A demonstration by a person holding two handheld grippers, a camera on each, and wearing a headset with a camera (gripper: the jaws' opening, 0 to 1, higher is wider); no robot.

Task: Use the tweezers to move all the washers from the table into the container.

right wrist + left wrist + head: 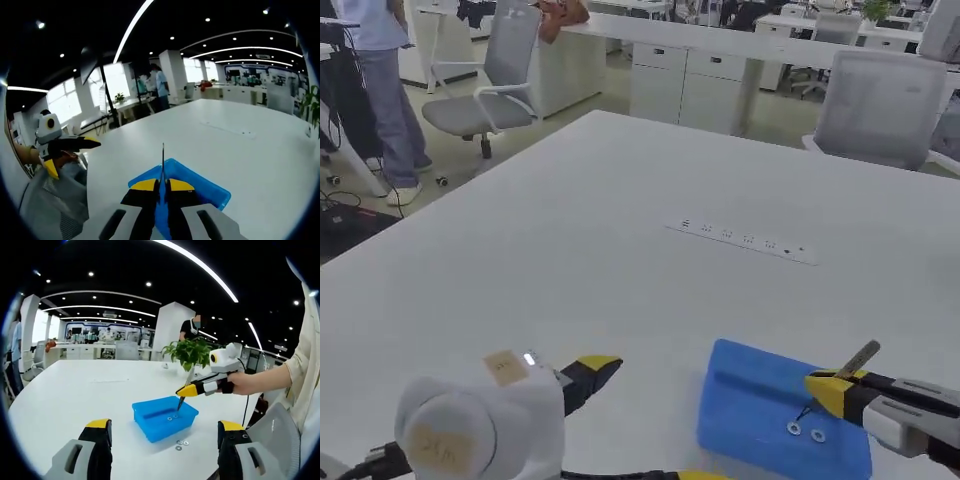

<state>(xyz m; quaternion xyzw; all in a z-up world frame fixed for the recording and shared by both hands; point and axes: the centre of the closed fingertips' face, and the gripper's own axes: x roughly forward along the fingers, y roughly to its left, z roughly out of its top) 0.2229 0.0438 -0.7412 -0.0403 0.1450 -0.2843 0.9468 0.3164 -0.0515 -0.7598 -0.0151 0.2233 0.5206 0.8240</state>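
Lying beside container (156, 428), left gripper view: washers (185, 443)

Left claw (165, 425) wide open, hovering; right claw (163, 186) clamped on tweezers (162, 161), tilted down.

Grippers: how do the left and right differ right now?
The left gripper is open and empty; the right gripper is shut on the tweezers. The left gripper sits back from the blue container; the right gripper holds the tweezers tip down over it. Both have yellow-tipped jaws.

The white table (570, 230) bears a blue container (745, 385), loose washers (185, 443), power strip (742, 240).
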